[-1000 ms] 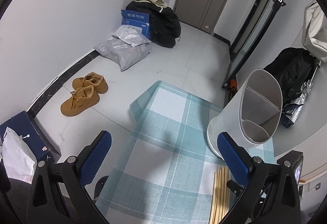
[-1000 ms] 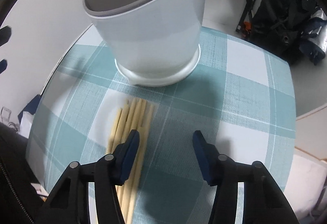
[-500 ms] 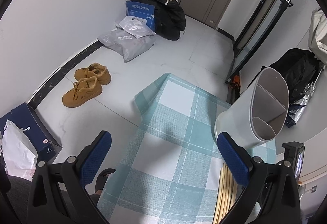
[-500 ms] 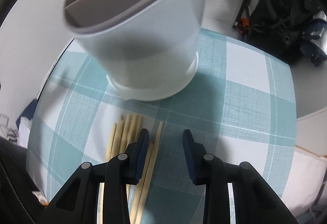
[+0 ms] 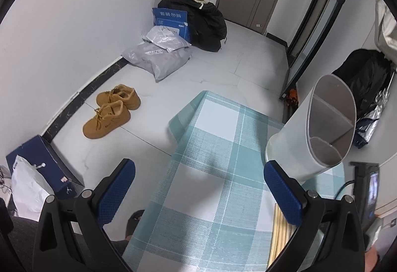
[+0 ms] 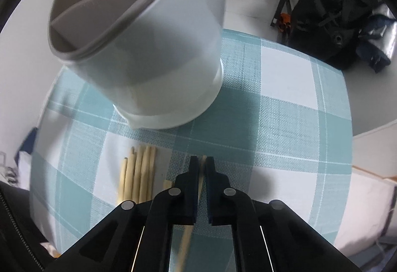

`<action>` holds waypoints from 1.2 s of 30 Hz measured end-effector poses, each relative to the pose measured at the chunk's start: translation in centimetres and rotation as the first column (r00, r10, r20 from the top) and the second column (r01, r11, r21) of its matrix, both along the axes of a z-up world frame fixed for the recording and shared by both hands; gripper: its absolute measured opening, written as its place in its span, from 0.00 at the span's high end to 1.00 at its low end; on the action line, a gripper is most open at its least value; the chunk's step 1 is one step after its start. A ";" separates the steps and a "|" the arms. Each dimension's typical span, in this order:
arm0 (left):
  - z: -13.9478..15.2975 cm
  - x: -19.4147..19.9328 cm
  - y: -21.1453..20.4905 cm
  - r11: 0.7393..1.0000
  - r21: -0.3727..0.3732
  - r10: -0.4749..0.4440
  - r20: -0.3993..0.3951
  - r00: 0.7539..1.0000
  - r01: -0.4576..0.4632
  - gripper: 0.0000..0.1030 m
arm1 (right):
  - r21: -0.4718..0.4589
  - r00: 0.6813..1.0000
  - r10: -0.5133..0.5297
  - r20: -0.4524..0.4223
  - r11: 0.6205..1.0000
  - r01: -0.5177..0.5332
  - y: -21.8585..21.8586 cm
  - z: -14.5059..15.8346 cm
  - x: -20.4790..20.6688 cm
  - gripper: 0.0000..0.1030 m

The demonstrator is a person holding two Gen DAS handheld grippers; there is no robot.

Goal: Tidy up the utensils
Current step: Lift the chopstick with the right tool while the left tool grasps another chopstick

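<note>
the right gripper [image 6: 201, 167] has pinched shut on one chopstick [image 6: 203, 162] whose length runs straight toward the white holder [image 6: 158, 68] just beyond, while the left gripper [image 5: 198, 185] hangs open, holding nothing, farther off.

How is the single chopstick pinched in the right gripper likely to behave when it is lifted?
The chopstick looks thin and rigid, so it should stay straight. The right gripper is shut on it near one tip, so the long free end may swing or pivot. Its smooth, narrow body might slip between the pads.
</note>
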State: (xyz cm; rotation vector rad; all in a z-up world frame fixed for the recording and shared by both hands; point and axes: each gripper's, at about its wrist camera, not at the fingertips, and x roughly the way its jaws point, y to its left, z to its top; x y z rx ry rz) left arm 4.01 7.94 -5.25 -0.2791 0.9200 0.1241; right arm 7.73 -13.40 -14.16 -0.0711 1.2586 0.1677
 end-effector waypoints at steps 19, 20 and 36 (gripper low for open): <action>-5.4 -0.8 -6.7 0.962 0.009 -0.261 -0.256 0.931 0.272 0.01 | 0.365 0.946 -0.152 0.288 0.930 0.038 -7.1 5.6 -4.4 0.97; -5.6 -0.9 -7.3 0.955 0.018 -0.280 -0.274 0.920 0.296 0.01 | 0.376 0.942 -0.160 0.294 0.926 0.039 -7.4 6.1 -5.0 0.97; -7.2 -1.8 -10.1 0.904 0.123 -0.344 -0.360 0.867 0.410 0.05 | 0.471 0.906 -0.186 0.380 0.882 -0.016 -12.2 9.1 -6.9 0.97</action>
